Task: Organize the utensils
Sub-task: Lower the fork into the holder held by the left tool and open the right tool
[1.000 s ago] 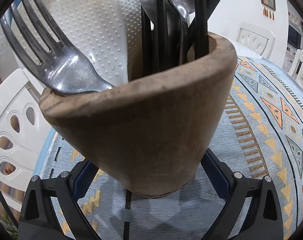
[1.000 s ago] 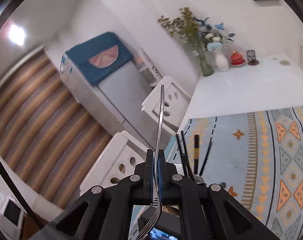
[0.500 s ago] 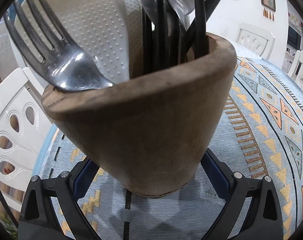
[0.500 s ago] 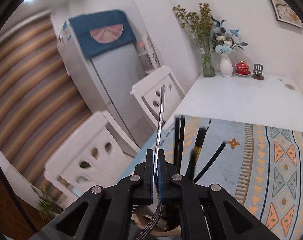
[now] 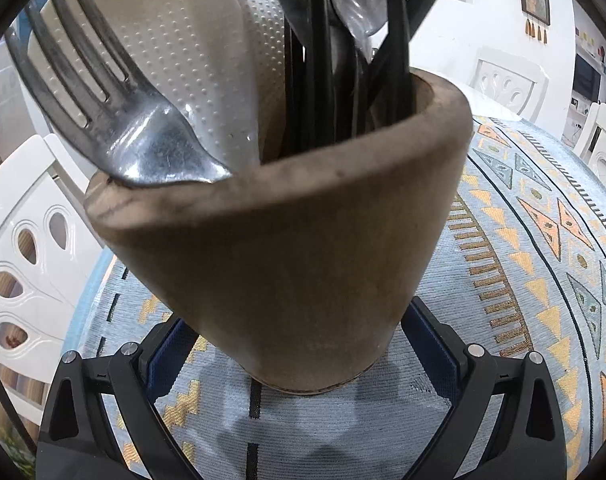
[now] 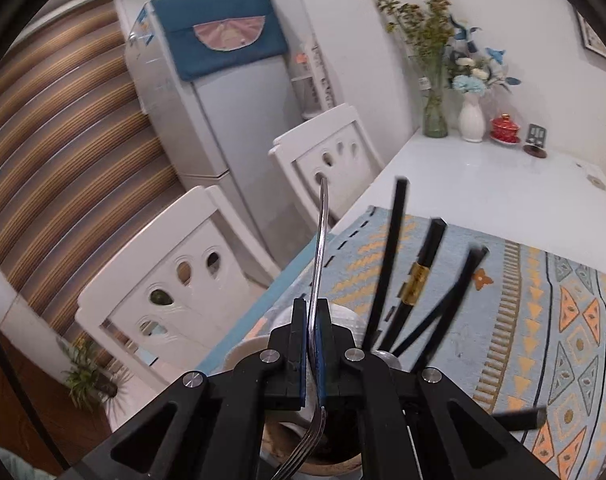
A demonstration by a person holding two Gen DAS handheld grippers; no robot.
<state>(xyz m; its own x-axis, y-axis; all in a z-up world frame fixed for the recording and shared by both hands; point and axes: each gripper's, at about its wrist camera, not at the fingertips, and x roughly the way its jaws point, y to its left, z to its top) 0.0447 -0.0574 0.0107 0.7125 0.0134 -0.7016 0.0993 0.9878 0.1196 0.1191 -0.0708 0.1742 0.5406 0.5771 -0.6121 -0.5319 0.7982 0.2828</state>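
Note:
A wooden utensil holder (image 5: 295, 248) stands on the patterned cloth between the fingers of my left gripper (image 5: 301, 332), whose blue pads (image 5: 171, 340) press its lower sides. It holds a metal fork (image 5: 143, 140) with tines up, white dotted paddles (image 5: 207, 52), metal spoons (image 5: 355, 4) and black chopsticks (image 5: 395, 20). My right gripper (image 6: 311, 304) is shut on a second fork (image 6: 321, 240), its handle pointing away and its tines near the camera. That gripper hovers just above the holder (image 6: 273, 444), with the chopsticks (image 6: 423, 272) rising to its right.
The blue patterned tablecloth (image 6: 523, 320) covers the near part of a white table (image 6: 483, 184). White chairs (image 6: 175, 272) stand along its left edge, with a fridge (image 6: 231, 120) behind. Vases with flowers (image 6: 471, 116) sit at the table's far end.
The right gripper, with its fork, has rolled and sunk toward the holder; the chopsticks now stand larger beside it. The left gripper and holder stay put.

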